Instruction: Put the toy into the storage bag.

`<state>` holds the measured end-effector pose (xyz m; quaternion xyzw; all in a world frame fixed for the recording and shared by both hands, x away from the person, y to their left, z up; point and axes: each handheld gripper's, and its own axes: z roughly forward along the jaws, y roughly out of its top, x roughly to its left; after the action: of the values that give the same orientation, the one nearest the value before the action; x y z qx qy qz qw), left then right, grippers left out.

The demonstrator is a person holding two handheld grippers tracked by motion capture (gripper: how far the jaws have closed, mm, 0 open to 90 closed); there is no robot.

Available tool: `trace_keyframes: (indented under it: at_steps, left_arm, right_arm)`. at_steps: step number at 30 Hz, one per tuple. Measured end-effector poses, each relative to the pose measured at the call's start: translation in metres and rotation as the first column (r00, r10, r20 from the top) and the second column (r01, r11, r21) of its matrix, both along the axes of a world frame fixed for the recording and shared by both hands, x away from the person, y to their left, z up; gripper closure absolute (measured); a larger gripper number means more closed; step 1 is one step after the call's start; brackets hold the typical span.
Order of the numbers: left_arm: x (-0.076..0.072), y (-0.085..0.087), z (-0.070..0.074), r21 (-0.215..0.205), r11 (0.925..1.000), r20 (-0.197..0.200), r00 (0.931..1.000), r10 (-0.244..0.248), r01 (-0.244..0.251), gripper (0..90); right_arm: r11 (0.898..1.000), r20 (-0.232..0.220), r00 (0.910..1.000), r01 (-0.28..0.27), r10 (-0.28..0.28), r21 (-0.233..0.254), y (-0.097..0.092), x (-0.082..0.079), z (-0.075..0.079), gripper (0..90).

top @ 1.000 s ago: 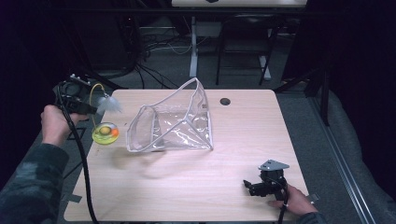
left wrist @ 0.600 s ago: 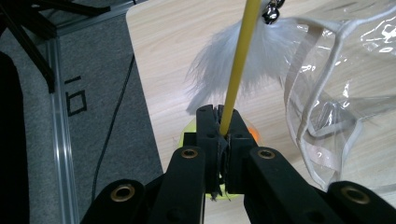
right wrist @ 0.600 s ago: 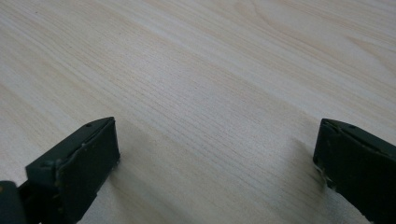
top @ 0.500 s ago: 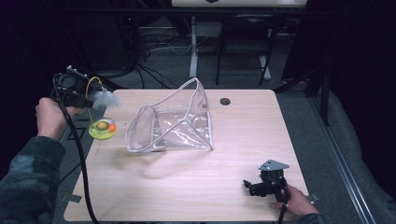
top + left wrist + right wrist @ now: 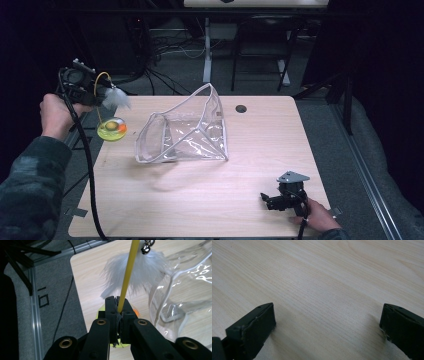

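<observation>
Left claw (image 5: 100, 90) is clamped on the thin yellow stick (image 5: 126, 277) of a cat-teaser toy, jaws pinched tight around it low down on the stick, seen clearly in the left gripper view. The stick runs up and away from the jaws; white fluffy feather tuft (image 5: 135, 272) and small silver bells (image 5: 147, 246) sit at its far end, just beyond the claw tips. In the high view the claw is held up above the left edge of the light wooden surface (image 5: 200, 200), feather tuft (image 5: 116, 98) hanging beside it, off the wood. Below it, round yellow-green disc with an orange ball (image 5: 112, 128) lies on the surface near the left edge, under the claw. Clear plastic zip pouch with white trim (image 5: 185, 132) stands open at mid-surface, just right of the toy, not touching it; its wall (image 5: 182, 290) shows close to the feathers in the left gripper view.

Right claw (image 5: 272, 201) rests low at the near right corner of the surface, jaws spread wide, nothing between them, bare wood (image 5: 324, 290) under them. Well apart from the toy and pouch.
</observation>
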<state>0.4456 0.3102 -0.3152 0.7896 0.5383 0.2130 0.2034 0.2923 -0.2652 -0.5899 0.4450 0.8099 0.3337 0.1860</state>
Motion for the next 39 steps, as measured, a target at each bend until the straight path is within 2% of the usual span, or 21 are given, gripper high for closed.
trace_keyframes:
  at_steps: [12,22,39]
  left_arm:
    - [0.004,-0.007,0.022,0.017,0.9999,0.028,0.9996,-0.005,0.004,87.7]
    - [0.006,-0.011,0.031,0.009,0.9999,0.042,0.9991,-0.012,0.011,87.7]
    - [0.007,-0.022,0.05,0.023,0.9991,0.068,0.997,-0.036,0.035,87.7]
  right_arm:
    - [1.0,0.0,1.0,0.0,0.0,-0.001,0.0,0.0,0.0,0.0]
    - [1.0,0.0,1.0,0.0,0.0,-0.001,0.0,0.0,0.0,0.0]
    - [1.0,0.0,1.0,0.0,0.0,-0.001,0.0,0.0,0.0,0.0]
